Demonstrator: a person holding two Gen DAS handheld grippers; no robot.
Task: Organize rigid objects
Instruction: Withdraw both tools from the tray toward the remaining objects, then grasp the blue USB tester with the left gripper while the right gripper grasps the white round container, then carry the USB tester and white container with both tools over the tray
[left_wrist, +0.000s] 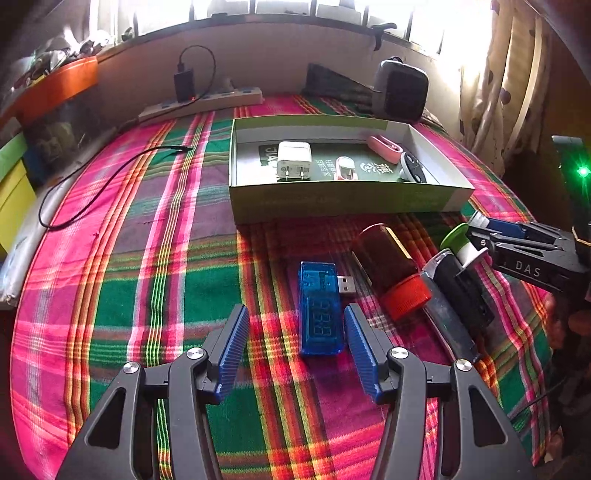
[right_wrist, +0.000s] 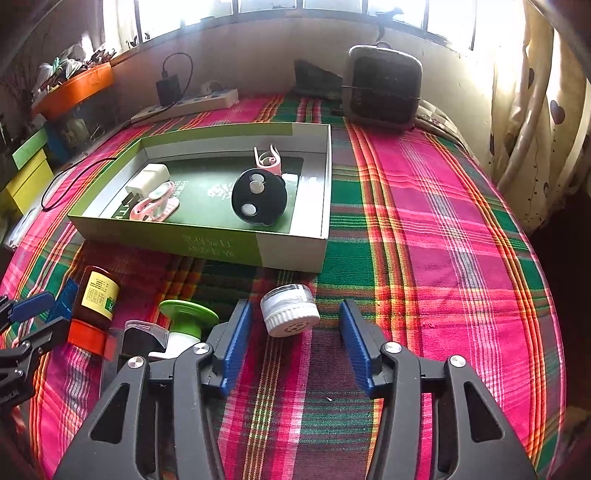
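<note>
A blue translucent USB meter (left_wrist: 320, 306) lies on the plaid cloth between the fingers of my left gripper (left_wrist: 296, 308), which stands open; the right pad (left_wrist: 360, 343) is close beside it and the left pad sits well apart. In the right wrist view a small white jar (right_wrist: 290, 310) lies on its side between the pads of my right gripper (right_wrist: 294, 303), with gaps on both sides, so it is open. The green and white box (left_wrist: 332, 203) beyond holds a white charger (left_wrist: 293, 158), pink clips (right_wrist: 153, 206) and a black round device (right_wrist: 258, 199).
A brown bottle with a red cap (left_wrist: 391, 269), a black lighter-like object (left_wrist: 458, 295) and a green-topped white piece (right_wrist: 186, 314) lie between the two grippers. At the back are a power strip (left_wrist: 203, 103), a loose black cable (left_wrist: 92, 192) and a grey heater (right_wrist: 384, 85).
</note>
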